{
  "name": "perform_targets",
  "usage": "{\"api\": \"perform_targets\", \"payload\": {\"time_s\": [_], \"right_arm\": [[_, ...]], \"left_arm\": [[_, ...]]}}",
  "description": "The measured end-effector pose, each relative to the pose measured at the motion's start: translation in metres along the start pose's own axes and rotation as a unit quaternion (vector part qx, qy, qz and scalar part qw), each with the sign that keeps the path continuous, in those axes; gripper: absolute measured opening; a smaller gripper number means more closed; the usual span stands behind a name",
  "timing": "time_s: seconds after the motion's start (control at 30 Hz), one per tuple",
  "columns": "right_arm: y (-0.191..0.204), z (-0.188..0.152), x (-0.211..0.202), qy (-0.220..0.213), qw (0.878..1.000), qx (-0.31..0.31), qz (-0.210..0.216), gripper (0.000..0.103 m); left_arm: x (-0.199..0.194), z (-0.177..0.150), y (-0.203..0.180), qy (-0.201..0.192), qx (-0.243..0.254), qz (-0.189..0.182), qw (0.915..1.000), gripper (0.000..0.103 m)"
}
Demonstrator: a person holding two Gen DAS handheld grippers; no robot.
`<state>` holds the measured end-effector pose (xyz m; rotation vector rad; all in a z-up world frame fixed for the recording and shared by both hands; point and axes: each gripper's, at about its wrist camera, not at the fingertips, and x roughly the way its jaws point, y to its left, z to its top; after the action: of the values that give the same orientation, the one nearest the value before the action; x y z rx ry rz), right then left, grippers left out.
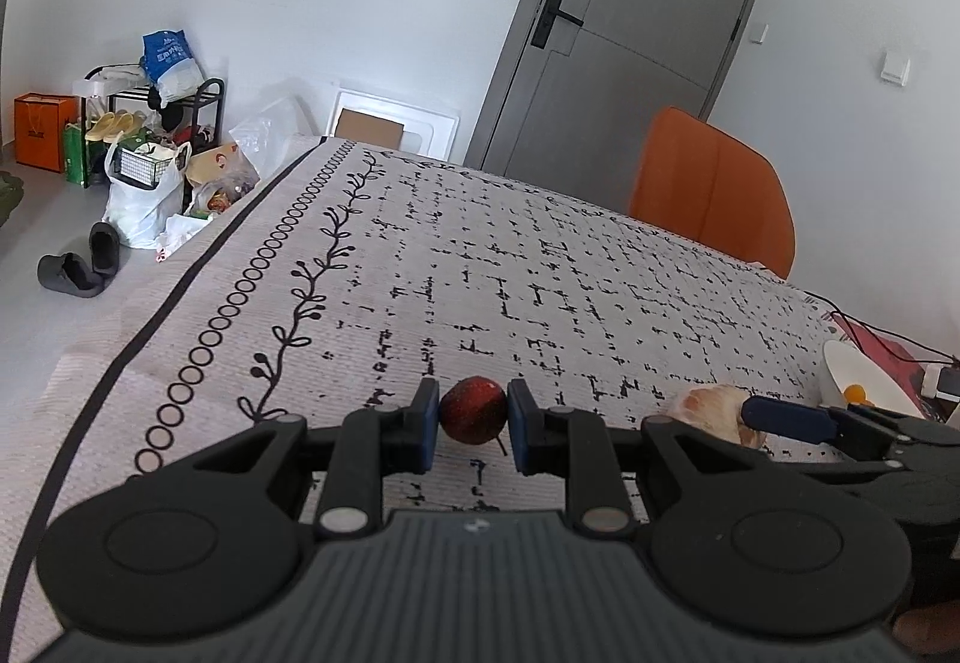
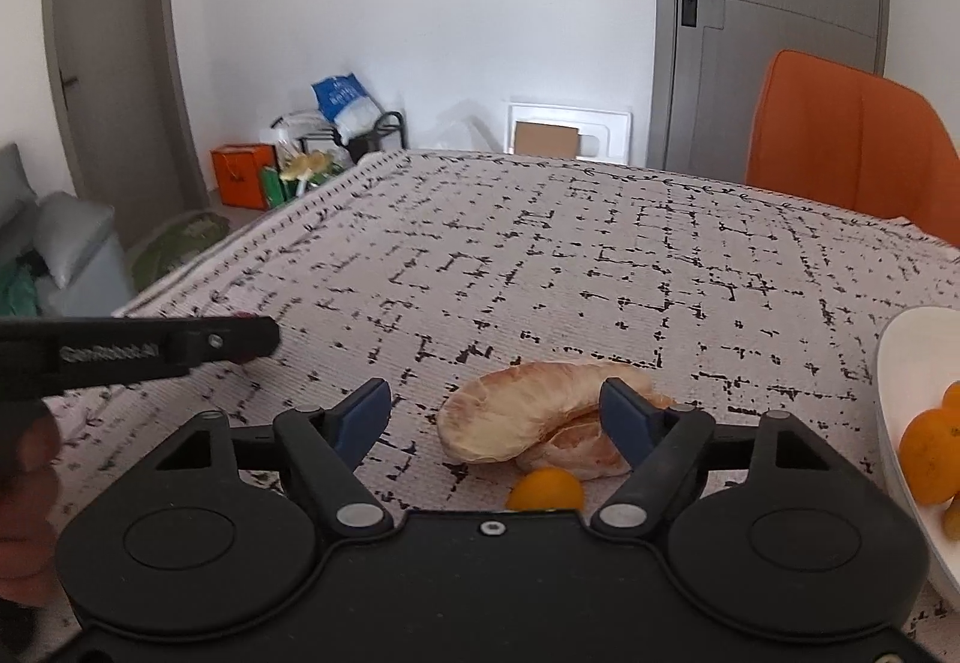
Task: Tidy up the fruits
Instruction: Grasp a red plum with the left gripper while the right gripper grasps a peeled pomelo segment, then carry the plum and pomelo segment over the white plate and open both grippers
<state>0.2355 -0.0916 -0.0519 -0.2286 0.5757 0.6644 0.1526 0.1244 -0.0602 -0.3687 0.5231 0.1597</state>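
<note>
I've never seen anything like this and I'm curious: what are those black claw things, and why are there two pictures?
Those are two hand-held grabbers, each with two fingers. A person holds one in each hand, and each has a camera looking along its fingers, so you get one picture per grabber.

The left gripper is pinching a small dark red round fruit with a thin stem between its blue pads.

The right gripper is open around pale peeled citrus segments lying on the white tablecloth with black dashes; whether a pad touches them is hard to tell. A small round orange fruit lies nearer the camera.

At the right edge, a white bowl holds more small orange fruits. An orange chair stands behind the table.
</note>
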Motion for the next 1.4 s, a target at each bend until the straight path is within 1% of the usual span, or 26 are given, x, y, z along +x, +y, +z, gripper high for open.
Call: {"api": "perform_targets", "payload": {"time_s": [0.2, 0.23, 0.27, 0.33, 0.37, 0.4, 0.43, 0.57, 0.8, 0.93, 1.07, 1.4], "right_arm": [[0.011, -0.002, 0.009, 0.007, 0.999, -0.033, -0.032, 0.077], [0.012, -0.002, 0.010, 0.006, 0.999, -0.036, -0.036, 0.074], [0.012, -0.003, 0.010, 0.005, 0.998, -0.039, -0.040, 0.071], [0.012, -0.003, 0.009, 0.004, 0.997, -0.045, -0.056, 0.052], [0.010, -0.003, 0.008, 0.003, 0.997, -0.048, -0.061, 0.047], [0.008, -0.003, 0.007, 0.003, 0.997, -0.049, -0.065, 0.038], [0.004, -0.002, 0.005, 0.003, 0.997, -0.045, -0.064, 0.038], [-0.015, -0.001, -0.005, 0.001, 1.000, 0.006, -0.029, 0.036], [-0.023, -0.008, -0.021, -0.012, 0.999, 0.032, -0.013, 0.035], [-0.026, -0.006, -0.032, -0.026, 0.999, 0.034, -0.016, 0.035], [-0.031, -0.004, -0.045, -0.046, 0.998, 0.040, -0.015, 0.035], [-0.062, -0.007, -0.075, -0.078, 0.994, 0.066, -0.027, 0.035]], "left_arm": [[-0.002, 0.000, 0.005, -0.001, -0.007, 0.002, 1.0000, 0.022], [-0.002, -0.001, 0.005, -0.001, -0.007, 0.002, 1.0000, 0.022], [-0.002, 0.000, 0.004, -0.001, -0.007, 0.002, 1.0000, 0.022], [-0.002, -0.001, 0.004, -0.001, -0.006, 0.002, 1.0000, 0.022], [-0.002, -0.001, 0.004, -0.001, -0.005, 0.003, 1.0000, 0.022], [-0.003, -0.001, 0.003, -0.001, -0.005, 0.003, 1.0000, 0.022], [-0.003, -0.001, 0.002, -0.001, -0.004, 0.002, 1.0000, 0.022], [-0.005, 0.000, -0.004, -0.004, 0.000, -0.002, 1.0000, 0.022], [-0.008, 0.000, -0.018, -0.007, 0.010, -0.014, 0.9998, 0.022], [-0.010, 0.000, -0.026, -0.009, 0.015, -0.025, 0.9995, 0.022], [-0.006, 0.000, -0.036, -0.002, 0.024, -0.028, 0.9993, 0.022], [-0.001, -0.001, -0.073, -0.001, 0.046, -0.044, 0.9980, 0.022]]}}
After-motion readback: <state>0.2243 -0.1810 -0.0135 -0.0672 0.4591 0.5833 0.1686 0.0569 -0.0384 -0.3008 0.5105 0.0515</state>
